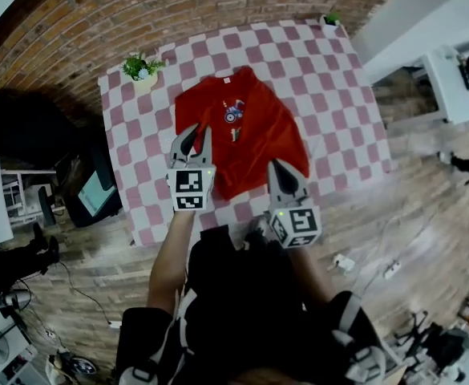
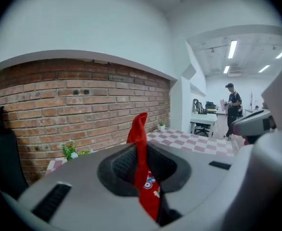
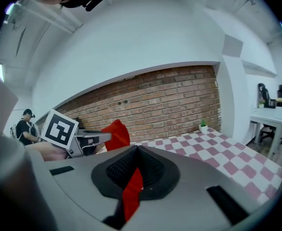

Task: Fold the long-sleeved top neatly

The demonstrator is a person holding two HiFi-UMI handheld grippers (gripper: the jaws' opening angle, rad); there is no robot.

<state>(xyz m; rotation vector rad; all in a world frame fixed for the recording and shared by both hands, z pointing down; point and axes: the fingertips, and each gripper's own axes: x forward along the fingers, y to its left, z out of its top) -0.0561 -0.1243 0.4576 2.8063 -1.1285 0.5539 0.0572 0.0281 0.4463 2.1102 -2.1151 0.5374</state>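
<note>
A red long-sleeved top [image 1: 246, 127] with a small printed picture on its chest lies on the pink-and-white checked table [image 1: 330, 79], collar toward the brick wall. My left gripper [image 1: 196, 135] is shut on the top's near left edge; in the left gripper view a strip of red cloth [image 2: 141, 177] stands up between the jaws. At the near right corner my right gripper [image 1: 278, 171] is shut on the hem, and red fabric [image 3: 131, 191] is pinched in its jaws. The right gripper view also shows the left gripper [image 3: 90, 138] holding a bunched red fold.
A potted plant [image 1: 142, 70] stands at the table's far left corner, a smaller one [image 1: 330, 20] at the far right. A black chair [image 1: 26, 127] and a monitor [image 1: 98, 195] sit left of the table. A person [image 2: 234, 107] stands by a white desk [image 2: 206, 121].
</note>
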